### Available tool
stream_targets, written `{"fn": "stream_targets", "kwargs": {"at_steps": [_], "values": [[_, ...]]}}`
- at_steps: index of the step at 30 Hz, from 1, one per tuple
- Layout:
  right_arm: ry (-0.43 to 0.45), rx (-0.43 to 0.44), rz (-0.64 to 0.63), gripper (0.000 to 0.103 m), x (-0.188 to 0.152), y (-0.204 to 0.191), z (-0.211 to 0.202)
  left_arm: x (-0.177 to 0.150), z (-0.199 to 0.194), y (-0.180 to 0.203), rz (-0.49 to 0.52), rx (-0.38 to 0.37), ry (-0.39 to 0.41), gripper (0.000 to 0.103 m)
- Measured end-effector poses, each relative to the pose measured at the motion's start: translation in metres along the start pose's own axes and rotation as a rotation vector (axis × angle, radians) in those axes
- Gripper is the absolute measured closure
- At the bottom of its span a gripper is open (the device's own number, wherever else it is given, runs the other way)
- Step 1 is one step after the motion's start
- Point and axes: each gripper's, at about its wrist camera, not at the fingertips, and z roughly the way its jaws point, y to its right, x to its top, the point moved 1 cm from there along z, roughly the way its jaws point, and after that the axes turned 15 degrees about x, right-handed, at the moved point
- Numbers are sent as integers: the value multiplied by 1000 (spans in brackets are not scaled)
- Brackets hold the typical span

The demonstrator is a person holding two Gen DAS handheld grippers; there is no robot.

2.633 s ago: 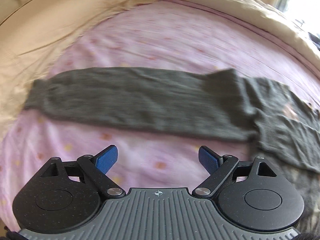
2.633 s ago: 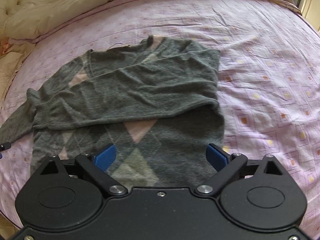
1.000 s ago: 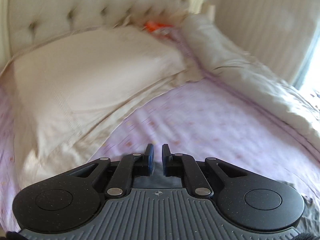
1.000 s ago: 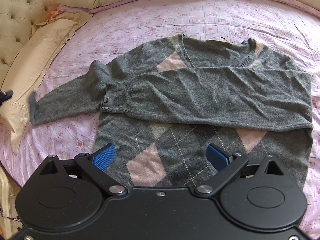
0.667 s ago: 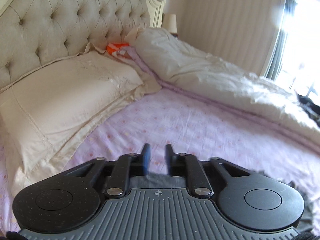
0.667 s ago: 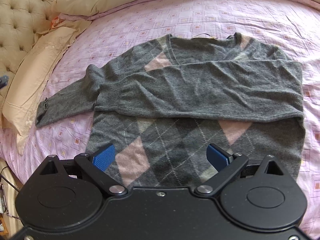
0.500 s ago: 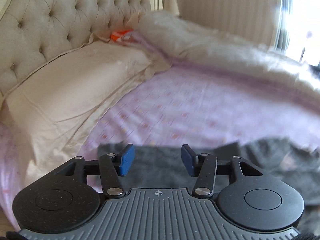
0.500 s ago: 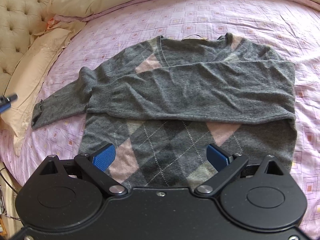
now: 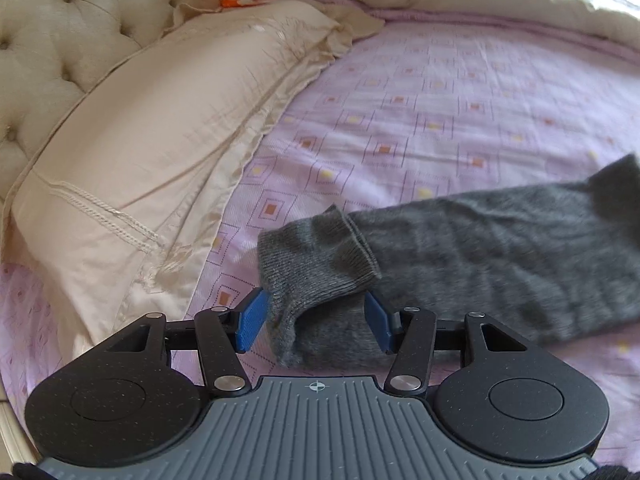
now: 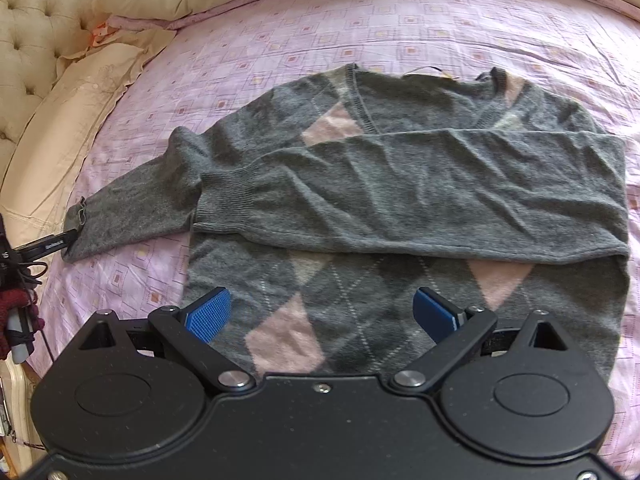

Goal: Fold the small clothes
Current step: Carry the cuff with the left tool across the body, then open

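Left wrist cam: low, close on the sleeve cuff [image 9: 320, 248], facing the pillow [image 9: 160, 128] and headboard [image 9: 60, 20]. Right wrist cam: higher, looking down over the whole sweater [image 10: 400, 200]. Shared: cuff, pillow, bed sheet [image 9: 440, 100].

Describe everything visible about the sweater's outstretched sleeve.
The sleeve is plain dark grey knit with a ribbed cuff. It runs from the sweater out flat over the pink sheet toward the pillow, not yet folded in. The cuff is rumpled and partly turned over, and sits between the left gripper's open jaws, one blue pad on either side.
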Motion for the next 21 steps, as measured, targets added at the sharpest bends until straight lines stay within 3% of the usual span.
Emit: {"fn": "stream_targets", "kwargs": {"at_steps": [3, 6, 9, 11, 12, 17, 21], "values": [[-12, -2, -1, 5, 2, -9, 8, -3, 12, 2, 36, 1, 9, 51], [-26, -3, -7, 5, 5, -16, 14, 0, 16, -3, 4, -39, 25, 52], [-36, -4, -17, 5, 9, -21, 20, 5, 22, -15, -65, -127, -11, 71], [-40, -2, -20, 5, 10, -23, 22, 7, 25, -23, -124, -167, -39, 93], [-40, 1, -20, 5, 11, -24, 23, 8, 24, -27, -156, -170, -44, 98], [-37, 21, -9, 5, 12, -22, 25, 13, 9, -48, -284, -217, -49, 99], [-35, 31, -6, 5, 8, -18, 22, 24, -29, -57, -353, -285, -11, 99]]}}
